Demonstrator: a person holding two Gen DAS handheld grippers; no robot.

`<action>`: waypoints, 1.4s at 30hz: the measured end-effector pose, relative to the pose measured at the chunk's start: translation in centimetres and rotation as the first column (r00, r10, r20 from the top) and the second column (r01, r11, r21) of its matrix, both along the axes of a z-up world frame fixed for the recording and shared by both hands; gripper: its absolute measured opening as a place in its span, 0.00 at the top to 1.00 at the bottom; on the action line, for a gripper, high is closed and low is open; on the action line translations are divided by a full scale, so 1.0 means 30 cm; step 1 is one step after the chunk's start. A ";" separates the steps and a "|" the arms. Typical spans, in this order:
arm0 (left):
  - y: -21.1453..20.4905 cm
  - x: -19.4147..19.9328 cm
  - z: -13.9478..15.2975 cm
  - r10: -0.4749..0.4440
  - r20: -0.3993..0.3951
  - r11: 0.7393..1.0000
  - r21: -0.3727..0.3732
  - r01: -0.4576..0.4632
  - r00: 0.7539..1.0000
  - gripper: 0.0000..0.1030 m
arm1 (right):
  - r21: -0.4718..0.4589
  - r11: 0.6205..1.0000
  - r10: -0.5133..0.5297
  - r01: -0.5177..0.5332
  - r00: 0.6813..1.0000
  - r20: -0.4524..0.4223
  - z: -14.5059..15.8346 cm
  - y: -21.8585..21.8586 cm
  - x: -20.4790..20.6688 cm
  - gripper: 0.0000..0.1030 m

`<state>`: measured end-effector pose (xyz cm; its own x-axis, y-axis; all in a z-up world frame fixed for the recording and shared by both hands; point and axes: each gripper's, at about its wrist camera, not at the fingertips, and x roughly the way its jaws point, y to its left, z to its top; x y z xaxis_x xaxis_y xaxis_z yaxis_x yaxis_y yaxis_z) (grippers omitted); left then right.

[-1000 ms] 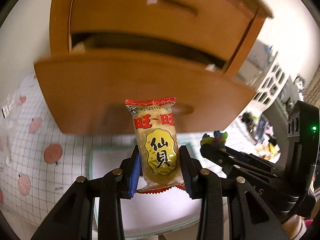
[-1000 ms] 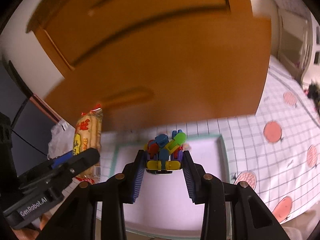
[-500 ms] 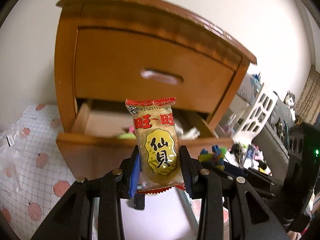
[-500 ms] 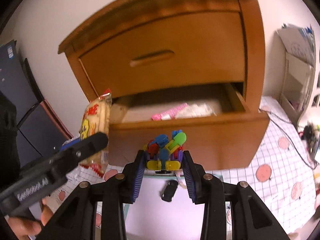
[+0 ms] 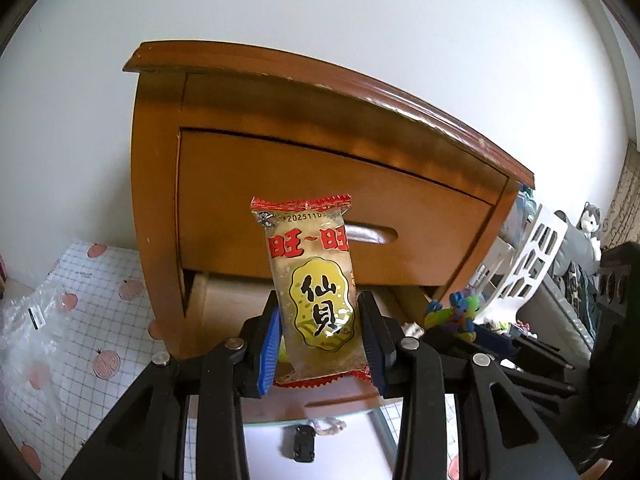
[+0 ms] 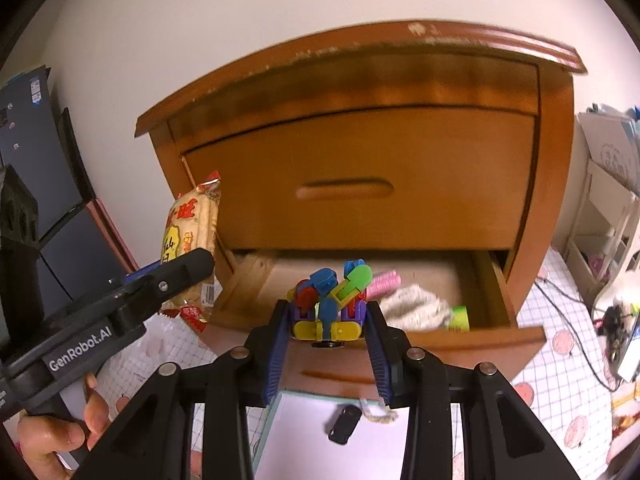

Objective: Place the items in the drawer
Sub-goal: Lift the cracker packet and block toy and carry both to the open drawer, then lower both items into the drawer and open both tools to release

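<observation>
My left gripper (image 5: 320, 340) is shut on a rice cracker packet (image 5: 316, 292), yellow with red ends, held upright in front of the wooden cabinet (image 5: 320, 140). In the right wrist view the same packet (image 6: 192, 236) shows at the left in the left gripper. My right gripper (image 6: 326, 332) is shut on a colourful plastic block toy (image 6: 330, 300), raised in front of the open lower drawer (image 6: 472, 340). Inside the drawer lie a pink item (image 6: 386, 282), a white cloth-like bundle (image 6: 416, 306) and a green item (image 6: 460, 316). The upper drawer (image 6: 360, 184) is closed.
A white tray (image 6: 312, 440) below the drawer holds a small black object (image 6: 344, 424) and a bit of string. The checked cloth (image 6: 560, 380) covers the surface. A clear plastic bag (image 5: 36, 320) lies left. White racks (image 5: 528, 256) stand right. A hand (image 6: 56, 436) holds the left gripper.
Both grippers have risen with their items; the view has tilted from the lower drawer's front up to the whole cabinet, and the open drawer's inside has come into sight.
</observation>
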<state>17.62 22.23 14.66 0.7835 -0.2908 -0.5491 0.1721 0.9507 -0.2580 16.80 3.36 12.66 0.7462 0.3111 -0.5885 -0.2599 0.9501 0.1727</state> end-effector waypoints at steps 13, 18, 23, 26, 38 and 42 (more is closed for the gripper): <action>0.028 0.090 -0.173 0.040 -0.111 0.999 0.020 -0.038 0.993 0.62 | -0.037 0.999 -0.037 0.035 0.997 -0.063 -0.080 0.035 0.113 0.62; 0.039 0.108 -0.205 0.051 -0.130 0.999 0.021 -0.049 0.990 0.62 | -0.055 0.997 -0.057 0.052 0.995 -0.083 -0.116 0.043 0.150 0.62; 0.047 0.122 -0.209 0.053 -0.137 0.998 0.029 -0.050 0.989 0.62 | -0.067 0.996 -0.067 0.060 0.993 -0.094 -0.128 0.058 0.186 0.62; 0.039 0.133 -0.215 0.051 -0.143 0.998 0.037 -0.046 0.988 0.62 | -0.083 0.995 -0.065 0.057 0.994 -0.093 -0.133 0.074 0.202 0.62; 0.038 0.140 -0.213 0.058 -0.154 0.998 0.042 -0.052 0.986 0.61 | -0.114 0.992 -0.076 0.063 0.990 -0.115 -0.151 0.104 0.239 0.62; 0.036 0.145 -0.209 0.065 -0.154 0.997 0.044 -0.059 0.986 0.45 | -0.120 0.991 -0.079 0.065 0.990 -0.120 -0.158 0.113 0.252 0.61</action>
